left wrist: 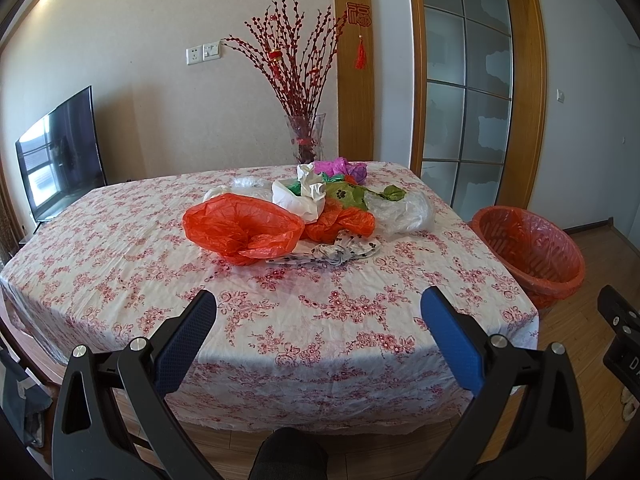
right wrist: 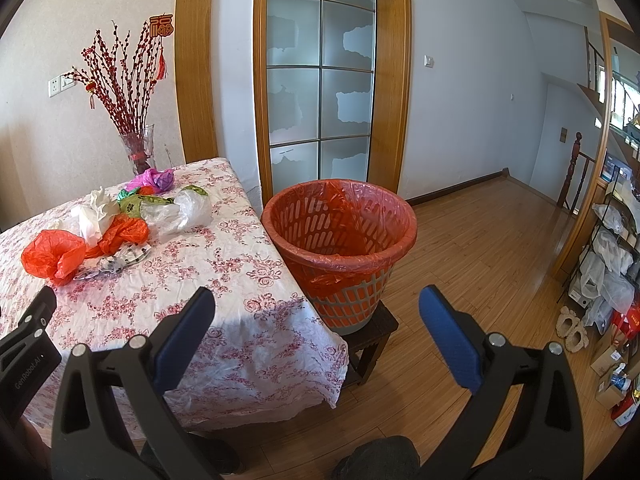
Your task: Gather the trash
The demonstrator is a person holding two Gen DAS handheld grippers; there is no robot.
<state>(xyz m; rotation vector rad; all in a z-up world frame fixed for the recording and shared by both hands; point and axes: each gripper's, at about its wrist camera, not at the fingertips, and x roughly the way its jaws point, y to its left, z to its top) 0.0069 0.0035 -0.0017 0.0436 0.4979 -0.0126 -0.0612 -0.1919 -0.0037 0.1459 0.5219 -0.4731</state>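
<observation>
A heap of crumpled plastic bags and paper lies on the floral tablecloth (left wrist: 120, 248): a big orange bag (left wrist: 240, 232), white paper (left wrist: 300, 196), a green bag (left wrist: 348, 196), a clear bag (left wrist: 404, 212), a purple bag (left wrist: 340, 168). The heap also shows in the right wrist view, with the orange bag (right wrist: 52, 256) nearest. A trash basket lined with an orange bag (right wrist: 340, 240) stands on a low stool right of the table; it also shows in the left wrist view (left wrist: 528, 252). My left gripper (left wrist: 318, 308) is open and empty over the table's near edge. My right gripper (right wrist: 316, 308) is open and empty, facing the basket.
A glass vase of red branches (left wrist: 306, 136) stands behind the table. A TV (left wrist: 60, 156) is at the left. A wood-framed glass door (right wrist: 320, 80) is behind the basket. Shelves with bags and boxes (right wrist: 612, 260) line the right. The floor is wood.
</observation>
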